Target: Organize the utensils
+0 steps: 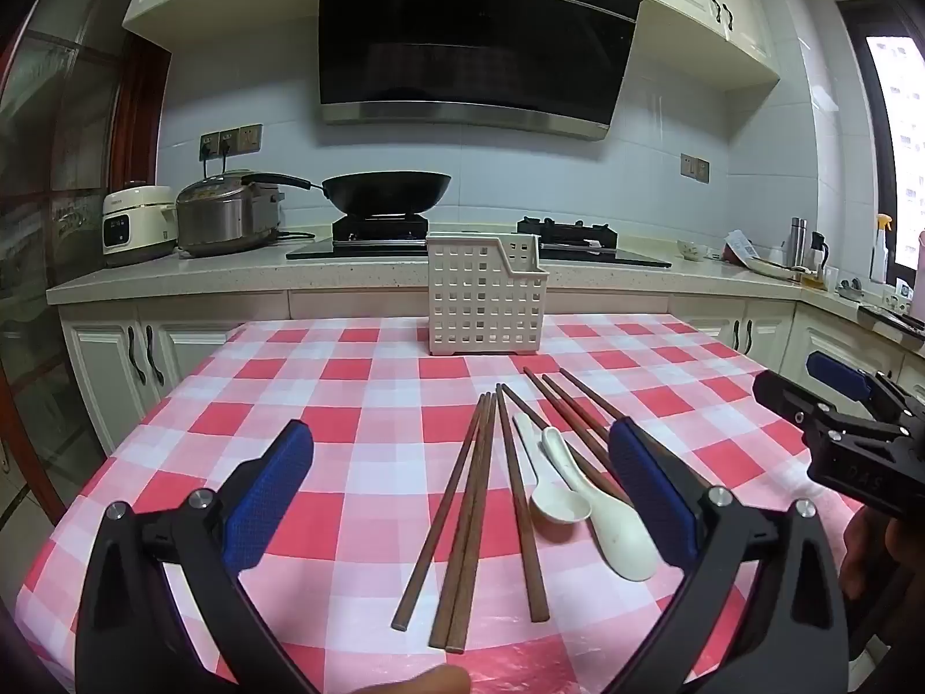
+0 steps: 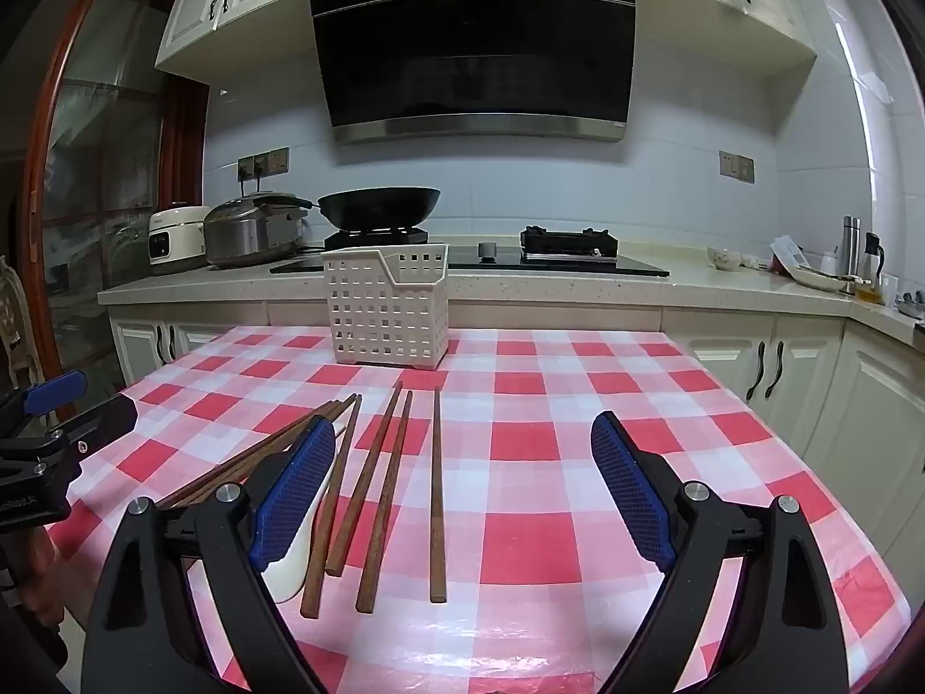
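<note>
Both the left hand-held gripper point(image 1: 462, 497) and the right hand-held gripper point(image 2: 462, 491) hover spread apart, empty, over chopsticks point(image 1: 474, 515) and spoons point(image 1: 613, 515) on the bench point(image 1: 347, 381).

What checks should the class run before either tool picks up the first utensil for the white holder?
1. Left tool open: ok.
2. Right tool open: ok.
3. White slotted holder upright on the checked tablecloth: ok.
4. Holder empty: cannot tell.
5. Wooden chopsticks lying free: ok, except the pair under the spoons.
6. Two white spoons separated: not ok, they overlap.
</note>
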Demonstrator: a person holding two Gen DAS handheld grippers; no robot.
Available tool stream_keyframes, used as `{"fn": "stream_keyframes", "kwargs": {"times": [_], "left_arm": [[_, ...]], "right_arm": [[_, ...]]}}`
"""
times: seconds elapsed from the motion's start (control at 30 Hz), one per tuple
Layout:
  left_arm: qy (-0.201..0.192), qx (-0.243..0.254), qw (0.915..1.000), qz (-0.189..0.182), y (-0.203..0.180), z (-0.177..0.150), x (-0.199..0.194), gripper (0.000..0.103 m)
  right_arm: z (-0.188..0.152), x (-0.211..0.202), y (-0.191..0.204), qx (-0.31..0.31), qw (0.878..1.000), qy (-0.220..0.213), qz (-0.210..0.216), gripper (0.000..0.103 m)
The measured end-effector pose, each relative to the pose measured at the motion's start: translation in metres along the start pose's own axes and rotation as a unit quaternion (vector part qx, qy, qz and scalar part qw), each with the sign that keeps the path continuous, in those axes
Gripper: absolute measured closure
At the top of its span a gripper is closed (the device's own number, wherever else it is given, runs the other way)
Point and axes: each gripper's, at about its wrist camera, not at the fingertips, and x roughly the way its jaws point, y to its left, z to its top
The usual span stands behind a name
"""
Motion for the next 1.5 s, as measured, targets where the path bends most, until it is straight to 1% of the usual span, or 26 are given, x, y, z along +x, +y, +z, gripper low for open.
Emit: {"fn": "stream_keyframes", "kwargs": {"times": [1.5], "left_arm": [[0.003, 0.001, 1.0, 0.001, 0.0004, -0.0015, 0.0009, 0.004]], "right_arm": [[0.0001, -0.0005, 0.0022, -0.008, 1.0, 0.001, 0.005, 0.019]]}}
